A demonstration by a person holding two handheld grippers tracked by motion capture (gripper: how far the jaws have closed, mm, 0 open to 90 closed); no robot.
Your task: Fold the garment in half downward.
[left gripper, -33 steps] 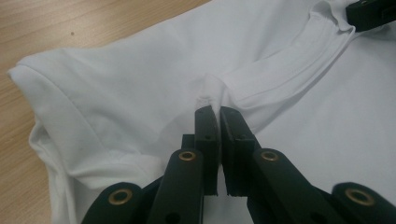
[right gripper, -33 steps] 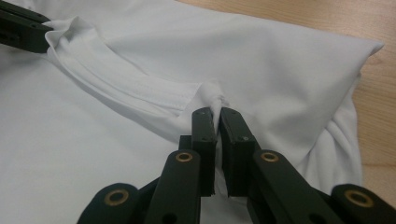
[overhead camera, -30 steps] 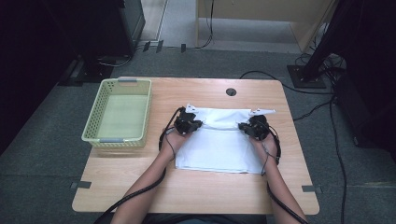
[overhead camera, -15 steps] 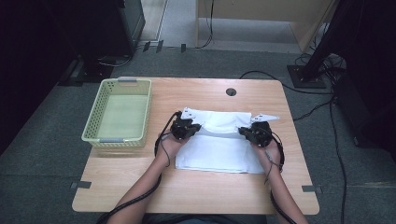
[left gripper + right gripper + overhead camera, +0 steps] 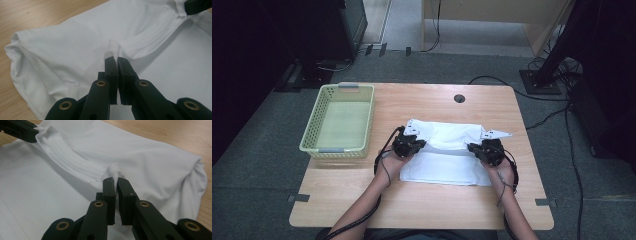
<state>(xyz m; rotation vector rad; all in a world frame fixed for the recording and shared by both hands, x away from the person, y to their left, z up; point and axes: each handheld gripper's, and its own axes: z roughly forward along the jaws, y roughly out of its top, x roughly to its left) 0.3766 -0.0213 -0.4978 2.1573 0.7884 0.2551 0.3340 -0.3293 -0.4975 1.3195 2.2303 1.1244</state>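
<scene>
- While the white garment (image 5: 447, 152) lies spread on the wooden table (image 5: 422, 205), the left gripper (image 5: 117, 60) pinches a fold of it, jaws clamped tight.
- Opposite, the right gripper (image 5: 117, 179) nips another fold of cloth likewise.
- Farther left stands 1 green basket (image 5: 338, 120).

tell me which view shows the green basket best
The high view: the green basket sits whole at the table's left side, left of the white t-shirt, with its rim, perforated walls and bare floor visible. The left and right gripper views look at the shirt fabric pinched in their jaws and at bare tabletop instead.
</scene>
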